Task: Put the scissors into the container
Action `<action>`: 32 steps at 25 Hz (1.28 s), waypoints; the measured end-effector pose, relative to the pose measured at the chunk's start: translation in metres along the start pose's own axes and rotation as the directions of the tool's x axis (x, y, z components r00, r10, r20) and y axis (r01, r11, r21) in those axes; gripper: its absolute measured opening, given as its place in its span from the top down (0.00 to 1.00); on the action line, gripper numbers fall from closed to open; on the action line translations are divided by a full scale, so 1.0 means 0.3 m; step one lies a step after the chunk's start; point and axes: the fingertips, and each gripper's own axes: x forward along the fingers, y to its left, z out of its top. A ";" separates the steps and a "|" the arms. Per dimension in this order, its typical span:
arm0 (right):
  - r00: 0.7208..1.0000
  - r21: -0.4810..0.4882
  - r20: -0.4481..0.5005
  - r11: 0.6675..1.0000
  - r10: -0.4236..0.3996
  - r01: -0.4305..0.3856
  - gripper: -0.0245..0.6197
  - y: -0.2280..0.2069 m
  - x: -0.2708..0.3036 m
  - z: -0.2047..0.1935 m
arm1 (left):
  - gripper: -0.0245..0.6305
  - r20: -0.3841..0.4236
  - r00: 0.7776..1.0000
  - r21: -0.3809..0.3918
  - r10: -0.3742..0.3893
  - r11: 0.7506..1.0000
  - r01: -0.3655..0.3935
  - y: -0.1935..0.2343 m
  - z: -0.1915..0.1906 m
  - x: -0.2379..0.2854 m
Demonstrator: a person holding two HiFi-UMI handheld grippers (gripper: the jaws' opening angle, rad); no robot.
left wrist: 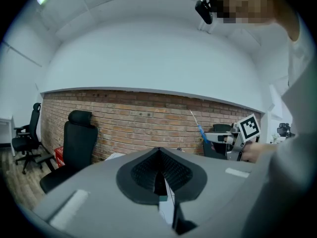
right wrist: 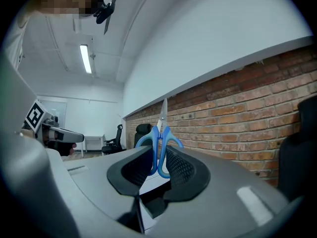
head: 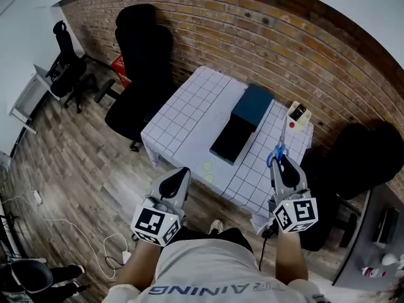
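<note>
Blue-handled scissors (head: pixel 278 149) are held above the table's right front corner, blades pointing toward the brick wall. My right gripper (head: pixel 282 161) is shut on their handles. In the right gripper view the scissors (right wrist: pixel 159 142) stand upright between the pads, with my right gripper (right wrist: pixel 158 163) clamped on the handle loops. A long dark teal container (head: pixel 254 103) lies in the middle of the white checked table (head: pixel 189 115), to the left of the scissors. My left gripper (head: pixel 177 180) hangs off the table's front edge, shut and empty. In its own view my left gripper (left wrist: pixel 159 178) holds nothing.
A black office chair (head: pixel 142 62) stands against the table's left side, and another chair (head: pixel 360 163) sits at the right. A small white object (head: pixel 298 113) lies on the table's far right corner. Cables (head: pixel 95 245) trail on the wooden floor at left.
</note>
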 end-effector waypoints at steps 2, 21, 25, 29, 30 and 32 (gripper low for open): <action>1.000 0.026 0.005 0.999 -0.029 0.029 0.80 -0.054 0.012 -0.022 | 0.96 -0.020 0.999 0.010 -0.035 0.999 0.035 -0.024 -0.005 0.069; 0.908 0.071 -0.268 0.933 -0.321 0.351 0.80 -0.123 0.356 -0.296 | 0.96 -0.093 0.909 -0.048 -0.406 0.914 0.403 0.284 -0.015 0.684; 0.832 0.105 -0.436 0.899 -0.343 0.425 0.80 -0.092 0.469 -0.461 | 0.96 -0.126 0.870 -0.078 -0.476 0.879 0.470 0.401 -0.027 0.773; 0.721 0.128 -0.622 0.869 -0.305 0.478 0.80 -0.039 0.535 -0.664 | 0.96 -0.153 0.837 -0.108 -0.526 0.851 0.515 0.469 -0.064 0.820; 0.690 0.128 -0.662 0.863 -0.293 0.489 0.80 -0.027 0.549 -0.714 | 0.96 -0.161 0.829 -0.114 -0.535 0.845 0.523 0.483 -0.077 0.827; 0.624 0.119 -0.734 0.854 -0.268 0.506 0.80 -0.005 0.569 -0.810 | 0.96 -0.183 0.816 -0.126 -0.548 0.837 0.533 0.509 -0.109 0.839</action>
